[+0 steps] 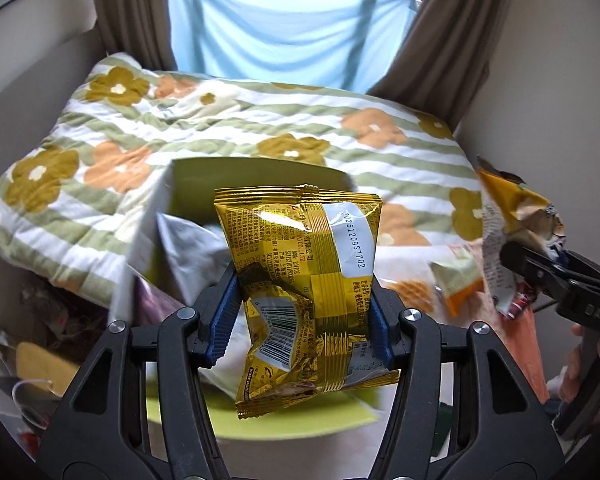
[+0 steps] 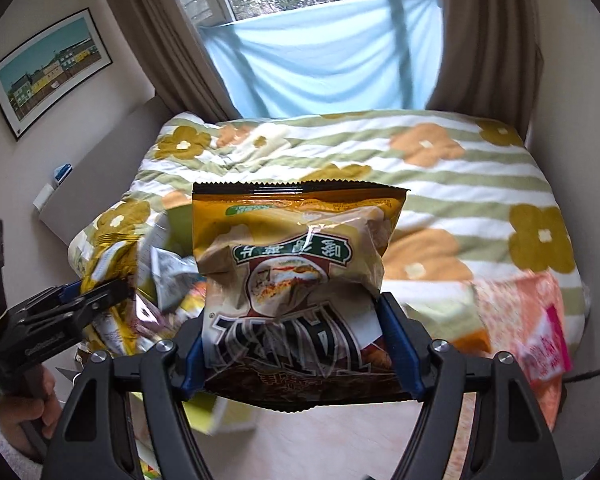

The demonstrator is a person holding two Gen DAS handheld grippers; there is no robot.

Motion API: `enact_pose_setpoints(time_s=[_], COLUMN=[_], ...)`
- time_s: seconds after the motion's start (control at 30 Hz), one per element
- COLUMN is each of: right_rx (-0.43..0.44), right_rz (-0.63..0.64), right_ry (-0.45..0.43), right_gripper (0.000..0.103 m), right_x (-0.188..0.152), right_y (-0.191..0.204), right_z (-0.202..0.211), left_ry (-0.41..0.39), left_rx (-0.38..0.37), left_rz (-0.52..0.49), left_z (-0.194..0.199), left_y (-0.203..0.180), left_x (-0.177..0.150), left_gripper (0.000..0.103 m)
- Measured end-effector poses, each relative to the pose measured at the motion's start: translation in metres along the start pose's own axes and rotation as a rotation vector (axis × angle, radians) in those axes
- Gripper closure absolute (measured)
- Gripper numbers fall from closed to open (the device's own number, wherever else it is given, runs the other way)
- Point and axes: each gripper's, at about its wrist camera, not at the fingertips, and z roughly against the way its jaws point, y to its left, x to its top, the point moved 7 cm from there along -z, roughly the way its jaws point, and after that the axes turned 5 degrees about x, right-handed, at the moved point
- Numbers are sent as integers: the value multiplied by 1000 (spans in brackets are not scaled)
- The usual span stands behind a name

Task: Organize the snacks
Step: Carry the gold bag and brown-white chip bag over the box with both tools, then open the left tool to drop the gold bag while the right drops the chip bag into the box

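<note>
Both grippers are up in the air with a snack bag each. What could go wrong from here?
1. The gold packet is crumpled and pinched only at its lower half by the left gripper; it might slide out.
2. The brown bag in the right gripper is puffy and may slip.
3. The green box is partly hidden behind the gold packet, so drops could miss.

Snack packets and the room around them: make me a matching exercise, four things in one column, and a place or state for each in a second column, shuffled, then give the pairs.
Things
1. gold packet
2. brown packet
3. framed picture
4. blue sheet

Places or states
A. hangs across the window
B. clamped in the right gripper
C. on the wall
D. clamped in the left gripper

Pairs: 1-D, 2-B, 3-C, 4-A
</note>
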Motion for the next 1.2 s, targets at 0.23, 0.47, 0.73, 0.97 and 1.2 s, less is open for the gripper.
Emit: enact_pose_setpoints(time_s=[0.23, 0.47, 0.73, 0.97, 1.2], right_rx=[1, -9, -29, 1, 6], right_rz=[1, -37, -69, -79, -35], right_ry=[17, 72, 95, 115, 173], right_gripper=[33, 33, 33, 33, 32], right_x=[15, 18, 24, 20, 15], right_y=[50, 79, 86, 86, 93], right_z=[-45, -92, -111, -118, -133], left_ry=[75, 166, 206, 148, 148], left_rx=[-21, -70, -104, -57, 0], left_rz=[0, -50, -61, -45, -47], left_z=[-46, -95, -118, -101, -94], left_y=[58, 81, 85, 92, 106], left_x=[15, 13, 8, 4, -9], left_gripper=[51, 51, 40, 0, 0])
